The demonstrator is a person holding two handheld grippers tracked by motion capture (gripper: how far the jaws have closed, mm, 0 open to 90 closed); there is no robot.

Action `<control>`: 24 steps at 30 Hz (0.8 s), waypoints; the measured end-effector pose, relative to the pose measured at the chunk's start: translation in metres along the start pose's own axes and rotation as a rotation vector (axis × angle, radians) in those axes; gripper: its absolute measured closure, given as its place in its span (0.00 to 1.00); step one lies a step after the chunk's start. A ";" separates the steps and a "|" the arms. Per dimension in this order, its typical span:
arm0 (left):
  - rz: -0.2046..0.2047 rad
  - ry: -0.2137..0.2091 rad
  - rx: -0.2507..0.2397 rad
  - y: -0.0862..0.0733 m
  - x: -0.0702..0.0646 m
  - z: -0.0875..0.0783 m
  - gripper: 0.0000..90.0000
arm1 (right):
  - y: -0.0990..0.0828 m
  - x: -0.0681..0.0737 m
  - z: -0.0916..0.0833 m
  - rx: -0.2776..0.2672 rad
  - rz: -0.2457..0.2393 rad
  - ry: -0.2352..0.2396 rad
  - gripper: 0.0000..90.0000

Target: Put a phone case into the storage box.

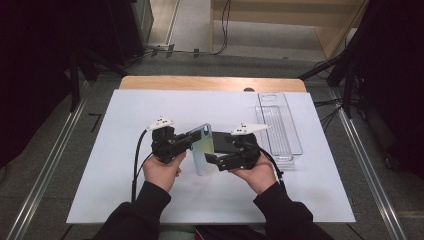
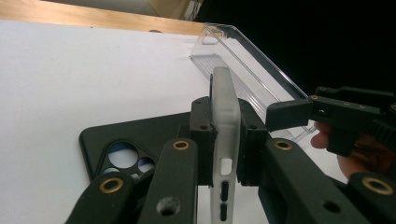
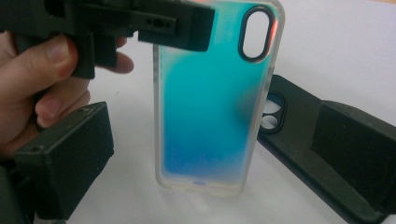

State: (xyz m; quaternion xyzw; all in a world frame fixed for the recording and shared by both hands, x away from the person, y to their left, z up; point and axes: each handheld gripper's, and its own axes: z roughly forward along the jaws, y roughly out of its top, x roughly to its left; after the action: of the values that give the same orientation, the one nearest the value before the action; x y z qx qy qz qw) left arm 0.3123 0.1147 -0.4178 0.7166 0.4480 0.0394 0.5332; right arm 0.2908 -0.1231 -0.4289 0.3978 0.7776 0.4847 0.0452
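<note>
Standing on end at mid-table, the clear phone case (image 3: 212, 98) is pinched across its thin edges by the left gripper (image 2: 227, 140). It looks light, springy and slick, so the rigid rim suits gripping best. The right gripper (image 1: 212, 159) hovers beside it with jaws spread and empty, near the black case (image 2: 140, 140).

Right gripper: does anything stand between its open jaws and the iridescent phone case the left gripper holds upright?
Nothing visible does. The right gripper faces the iridescent phone case directly; the left gripper clamps its edge, and the black case lies behind it.
</note>
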 end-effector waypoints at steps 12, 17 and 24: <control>-0.008 -0.012 0.012 -0.004 -0.007 -0.001 0.90 | 0.004 0.003 0.013 0.009 0.029 -0.029 0.00; -0.003 -0.022 0.031 -0.006 -0.012 0.001 0.90 | 0.004 0.004 0.018 0.012 0.038 -0.037 0.00; 0.000 -0.024 0.041 -0.007 -0.018 0.004 0.90 | 0.002 0.005 0.028 0.037 0.055 -0.045 0.00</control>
State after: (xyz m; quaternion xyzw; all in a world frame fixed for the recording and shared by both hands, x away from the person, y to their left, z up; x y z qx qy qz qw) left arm 0.2993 0.1002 -0.4180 0.7278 0.4422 0.0215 0.5237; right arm 0.3013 -0.0999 -0.4404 0.4307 0.7739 0.4624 0.0419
